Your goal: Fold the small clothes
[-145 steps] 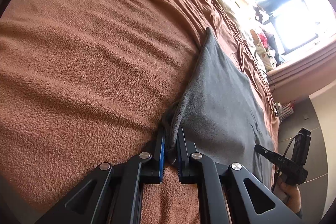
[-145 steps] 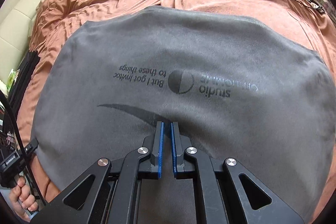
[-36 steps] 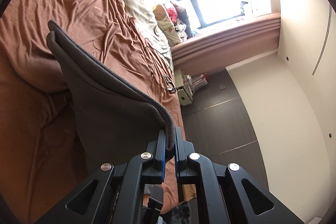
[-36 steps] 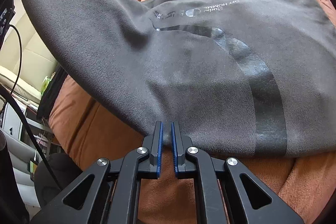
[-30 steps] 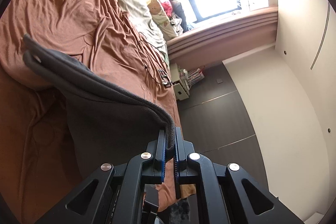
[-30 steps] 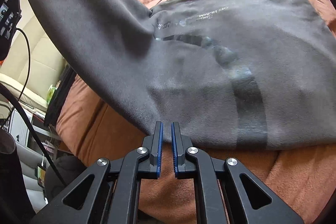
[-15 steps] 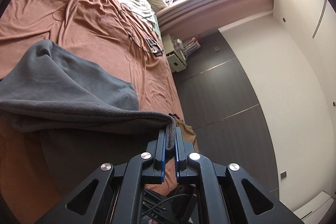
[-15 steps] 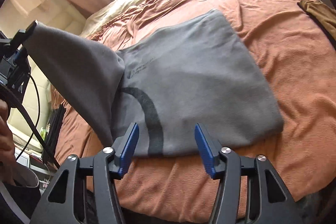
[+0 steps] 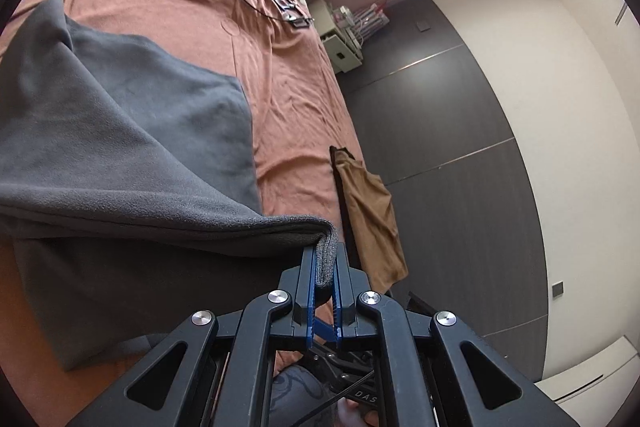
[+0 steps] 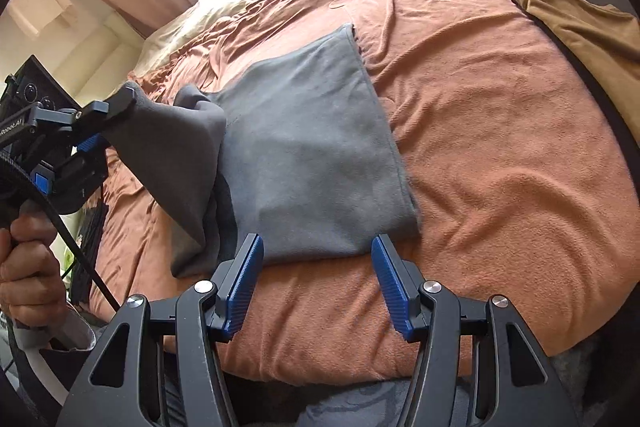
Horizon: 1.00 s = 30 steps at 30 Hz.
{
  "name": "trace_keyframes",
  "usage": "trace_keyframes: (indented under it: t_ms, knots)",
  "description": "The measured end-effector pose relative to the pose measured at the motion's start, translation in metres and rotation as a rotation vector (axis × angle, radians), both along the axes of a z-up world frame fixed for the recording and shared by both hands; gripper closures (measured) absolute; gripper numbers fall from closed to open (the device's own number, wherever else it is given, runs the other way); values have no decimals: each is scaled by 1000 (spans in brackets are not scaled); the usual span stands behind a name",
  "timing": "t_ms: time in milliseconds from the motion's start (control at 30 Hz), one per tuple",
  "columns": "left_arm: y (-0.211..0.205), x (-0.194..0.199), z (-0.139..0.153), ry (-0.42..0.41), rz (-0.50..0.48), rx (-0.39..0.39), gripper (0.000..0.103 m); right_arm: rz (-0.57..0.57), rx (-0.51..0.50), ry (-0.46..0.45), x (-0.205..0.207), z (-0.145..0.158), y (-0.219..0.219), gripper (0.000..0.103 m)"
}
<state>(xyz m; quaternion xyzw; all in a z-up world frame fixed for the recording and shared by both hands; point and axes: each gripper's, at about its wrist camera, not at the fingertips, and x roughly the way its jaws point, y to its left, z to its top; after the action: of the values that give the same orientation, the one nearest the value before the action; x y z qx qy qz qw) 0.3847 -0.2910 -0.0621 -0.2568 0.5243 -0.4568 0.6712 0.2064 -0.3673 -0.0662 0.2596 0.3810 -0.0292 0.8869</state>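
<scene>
Slippage is the main risk: the left claw [image 9: 324, 269] is clamped on a doubled hem of the grey garment [image 10: 316, 155], holding that edge up off the bed [image 10: 500, 155] while the rest lies half-folded on the rust-coloured blanket. The pinch sits close to the fabric's corner, so a tug across could pull the cloth free and let the raised flap drop crooked. The right claw [image 10: 316, 283] hangs with its jaws apart and nothing between them, just short of the garment's near edge; with that side unpinned, the lower layer may drag along and bunch. A brown garment [image 10: 588, 27] lies well apart at the bed's edge.
</scene>
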Motion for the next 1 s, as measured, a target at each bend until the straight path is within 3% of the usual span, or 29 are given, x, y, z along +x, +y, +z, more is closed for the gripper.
trace_keyframes:
  t_ms: [200, 300, 367, 433, 500, 533, 633, 1000]
  knots:
    - [-33, -15, -23, 26, -78, 49, 97, 6, -4, 23, -4, -1, -7, 49]
    - [-50, -19, -33, 30, -131, 123, 96, 7, 2, 42, -3, -4, -9, 48]
    - [-55, -20, -40, 61, -154, 152, 87, 14, 2, 47, -1, -3, -8, 48]
    - [-51, -18, -45, 90, -150, 145, 52, 27, 2, 49, 2, -3, -6, 49]
    - [-39, -16, -42, 65, -107, 146, 38, 46, -10, 54, 6, -2, -2, 48]
    - [-34, -14, -41, 54, -92, 148, 35, 52, -19, 59, 9, -3, -1, 48]
    - [-14, -6, -42, 66, -52, 153, 33, 69, -57, 72, 20, -3, 4, 49]
    - [60, 18, -60, 93, 132, 283, 31, 128, -161, 42, 46, 9, 29, 49]
